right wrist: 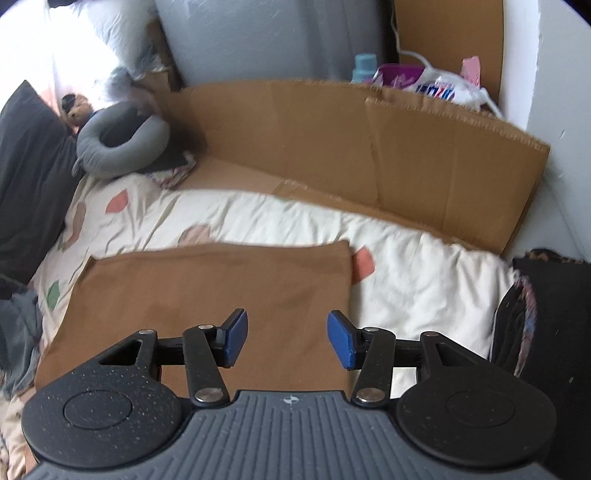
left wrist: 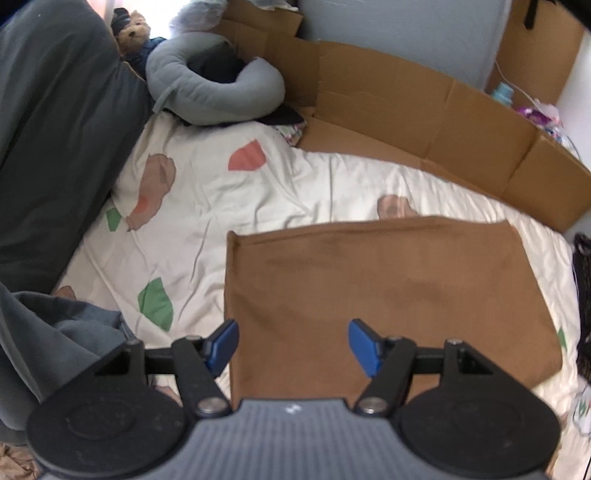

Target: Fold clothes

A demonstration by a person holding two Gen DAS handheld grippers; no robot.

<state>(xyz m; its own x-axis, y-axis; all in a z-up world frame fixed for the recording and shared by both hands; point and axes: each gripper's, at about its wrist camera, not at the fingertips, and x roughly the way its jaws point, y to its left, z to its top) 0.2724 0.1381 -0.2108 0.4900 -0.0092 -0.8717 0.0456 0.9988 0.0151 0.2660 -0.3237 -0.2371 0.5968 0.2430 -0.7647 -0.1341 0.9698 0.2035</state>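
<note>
A brown garment [left wrist: 388,291] lies folded into a flat rectangle on the cream bedspread [left wrist: 229,199]. In the left wrist view my left gripper [left wrist: 291,343] hovers above the garment's near left part, its blue pads [left wrist: 225,341] apart with nothing between them. The same brown garment [right wrist: 214,295] fills the middle of the right wrist view. My right gripper [right wrist: 287,338] hangs over its near right part, open, and holds nothing. The pads of both grippers stand clear of the cloth.
Flattened cardboard [left wrist: 424,122] lines the far side of the bed. A grey neck pillow [left wrist: 218,92] and a teddy bear [left wrist: 135,31] lie at the head end beside a dark pillow [left wrist: 55,129]. Grey clothes [left wrist: 62,332] sit at the near left. A dark cloth pile [right wrist: 543,317] lies at the right.
</note>
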